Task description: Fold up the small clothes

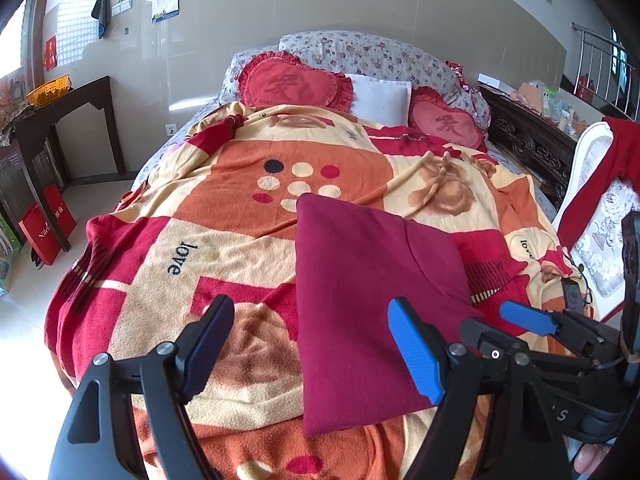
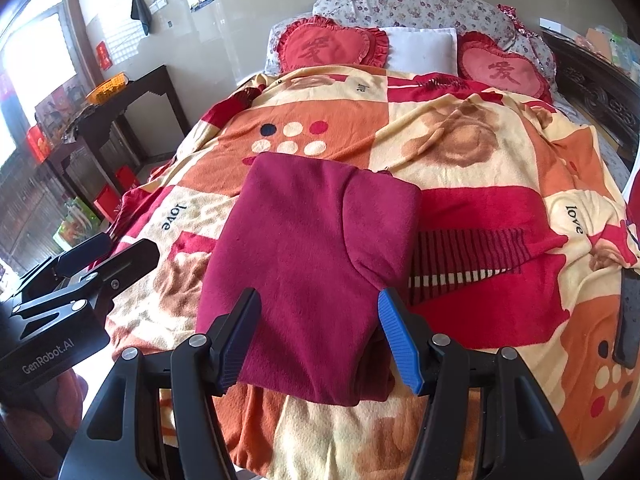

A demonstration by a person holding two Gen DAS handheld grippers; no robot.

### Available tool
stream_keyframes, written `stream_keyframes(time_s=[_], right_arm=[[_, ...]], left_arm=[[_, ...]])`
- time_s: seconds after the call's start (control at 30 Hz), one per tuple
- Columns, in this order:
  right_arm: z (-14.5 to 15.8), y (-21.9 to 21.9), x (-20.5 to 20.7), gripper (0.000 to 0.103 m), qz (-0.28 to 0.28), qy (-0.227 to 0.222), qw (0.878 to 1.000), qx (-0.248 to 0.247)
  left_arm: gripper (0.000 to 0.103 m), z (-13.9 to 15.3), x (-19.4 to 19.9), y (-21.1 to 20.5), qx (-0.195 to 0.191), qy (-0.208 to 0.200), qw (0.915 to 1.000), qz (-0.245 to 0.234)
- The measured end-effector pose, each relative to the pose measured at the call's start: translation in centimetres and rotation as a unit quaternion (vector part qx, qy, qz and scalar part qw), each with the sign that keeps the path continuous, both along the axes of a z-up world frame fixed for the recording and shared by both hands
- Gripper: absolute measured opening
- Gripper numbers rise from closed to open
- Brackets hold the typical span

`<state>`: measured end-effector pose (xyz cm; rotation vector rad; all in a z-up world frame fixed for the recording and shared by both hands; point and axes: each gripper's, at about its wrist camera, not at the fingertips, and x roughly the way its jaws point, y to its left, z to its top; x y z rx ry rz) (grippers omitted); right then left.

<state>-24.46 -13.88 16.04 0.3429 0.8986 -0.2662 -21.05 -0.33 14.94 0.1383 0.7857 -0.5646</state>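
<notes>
A maroon garment (image 1: 372,300) lies folded into a flat rectangle on the patterned blanket (image 1: 224,248) near the bed's front edge. It also shows in the right wrist view (image 2: 308,264). My left gripper (image 1: 316,348) is open and empty, above the garment's near left edge. My right gripper (image 2: 320,336) is open and empty, just above the garment's near edge. The right gripper also shows in the left wrist view (image 1: 504,324), at the garment's right corner. The left gripper shows at the left of the right wrist view (image 2: 104,252).
Two red heart cushions (image 1: 296,84) and a white pillow (image 1: 380,96) lie at the head of the bed. A dark side table (image 1: 64,120) with a yellow basket stands left. A white chair with a red cloth (image 1: 600,184) stands right. A dark phone (image 2: 630,316) lies on the blanket's right side.
</notes>
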Motion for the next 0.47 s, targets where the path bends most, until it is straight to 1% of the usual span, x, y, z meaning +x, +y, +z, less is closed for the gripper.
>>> stream_keyframes(time_s=[0.27,0.47], right_arm=[[-0.7,-0.2,0.5,0.042,0.002,0.008,1.0,0.006],[-1.1,-0.5,0.5,0.042,-0.001,0.011,1.0,0.009]], left_arm=[[0.083,-0.3,0.3,-0.2,-0.001,0.0,1.0,-0.002],[0.083,-0.3,0.2,-0.7,0.001,-0.036,0.9993,-0.004]])
